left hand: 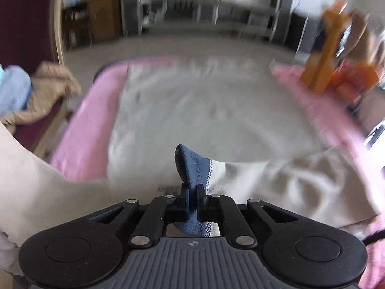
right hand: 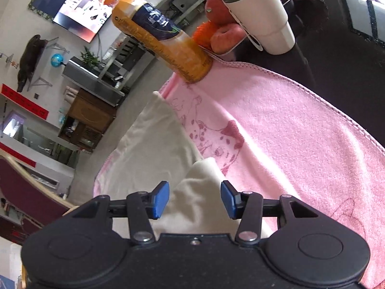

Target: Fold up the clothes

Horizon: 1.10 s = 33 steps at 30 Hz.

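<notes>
Left wrist view, blurred, shows the cream garment [left hand: 204, 110] spread flat over a pink blanket [left hand: 96, 110], with bare pink margin at its left and far-right sides and open floor past the far edge. The left gripper [left hand: 191, 196] is clamped on the garment's blue trim [left hand: 192, 166] at the near edge, a cream fold trailing right. Only the right wrist view shows, sharply, the orange bottle [right hand: 163, 41], the white tumbler [right hand: 259, 16] and the fruit [right hand: 221, 29] crowding the blanket's [right hand: 300, 132] stitched border. There the right gripper [right hand: 195, 200] stands apart, its blue pads [right hand: 161, 200] either side of a raised cream fold [right hand: 197, 192], not pressing it.
</notes>
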{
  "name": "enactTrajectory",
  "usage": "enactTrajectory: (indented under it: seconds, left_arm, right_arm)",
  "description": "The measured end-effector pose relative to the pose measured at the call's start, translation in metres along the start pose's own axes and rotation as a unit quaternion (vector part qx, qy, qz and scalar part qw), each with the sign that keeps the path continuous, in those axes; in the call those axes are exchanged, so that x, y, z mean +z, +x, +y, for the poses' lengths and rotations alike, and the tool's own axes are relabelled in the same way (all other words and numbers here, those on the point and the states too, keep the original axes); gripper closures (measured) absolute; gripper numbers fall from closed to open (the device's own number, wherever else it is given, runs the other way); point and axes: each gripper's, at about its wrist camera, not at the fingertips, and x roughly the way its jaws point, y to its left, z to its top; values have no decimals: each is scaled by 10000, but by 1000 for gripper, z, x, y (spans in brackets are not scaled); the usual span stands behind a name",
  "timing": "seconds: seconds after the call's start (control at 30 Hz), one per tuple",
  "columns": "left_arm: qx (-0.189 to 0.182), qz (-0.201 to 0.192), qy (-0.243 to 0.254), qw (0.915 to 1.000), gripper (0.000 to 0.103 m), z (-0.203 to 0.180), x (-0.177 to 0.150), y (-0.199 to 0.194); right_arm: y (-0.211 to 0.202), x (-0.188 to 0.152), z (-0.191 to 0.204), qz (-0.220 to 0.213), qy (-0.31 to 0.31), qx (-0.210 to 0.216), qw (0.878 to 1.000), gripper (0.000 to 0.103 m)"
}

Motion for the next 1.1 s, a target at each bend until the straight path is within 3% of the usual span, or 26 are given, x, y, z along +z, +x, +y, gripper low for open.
enactTrajectory:
  seconds: [0.1, 0.23, 0.43, 0.6, 0.67, 0.7, 0.73, 0.8, 0.9, 0.93, 0.97, 1.0, 1.03, 1.1]
  left_arm:
    - [-223, -440, -208, 9986, 98, 14, -6, -42]
    - [-347, -373, -726, 9961, 98, 36, -16, -56]
    - [284, -197, -1000, 9944, 98, 54, -17, -48]
    - [570, 258, -995, 9931, 98, 60, -21, -32]
    - [604, 429, -866, 9935, 97, 55, -23, -21]
    - [586, 463, -818, 9938, 97, 52, -23, -19]
    - [567, 472, -786, 9942, 97, 50, -24, -17]
    - [525, 471, -778, 9945, 96, 47, -24, -15]
    - [494, 420, -845, 9943, 95, 46, -24, -14]
    - [521, 386, -855, 9942, 95, 47, -24, -14]
    - [611, 373, -843, 9939, 94, 48, -24, -14]
    - [779, 382, -811, 9929, 93, 48, -24, -14]
    - [1005, 441, -775, 9909, 93, 50, -25, -12]
    - [1633, 715, -687, 9816, 93, 57, -29, -4]
  right_arm:
    - [-8, -8, -1, 77, -81, 61, 9999, 53]
    - [-20, -19, 6, 9, -478, -6, 9989, 49]
    - [-4, -27, 11, 297, -655, -185, 9972, 48]
    - [12, -30, 14, 494, -684, -263, 9961, 48]
    - [17, -33, 19, 579, -843, -254, 9944, 57]
    - [22, -37, 24, 655, -1022, -299, 9921, 72]
    - [26, -41, 28, 731, -1202, -343, 9895, 78]
    - [36, -48, 38, 881, -1558, -432, 9829, 80]
    - [57, -61, 43, 1139, -2091, -1310, 9624, 83]
    - [60, -65, 43, 1045, -2358, -1738, 9504, 97]
    - [64, -70, 43, 949, -2619, -2162, 9358, 100]
    - [62, -69, 42, 874, -2638, -2352, 9314, 99]
    - [61, -69, 41, 799, -2655, -2541, 9266, 90]
    - [56, -64, 34, 797, -2426, -2572, 9320, 86]
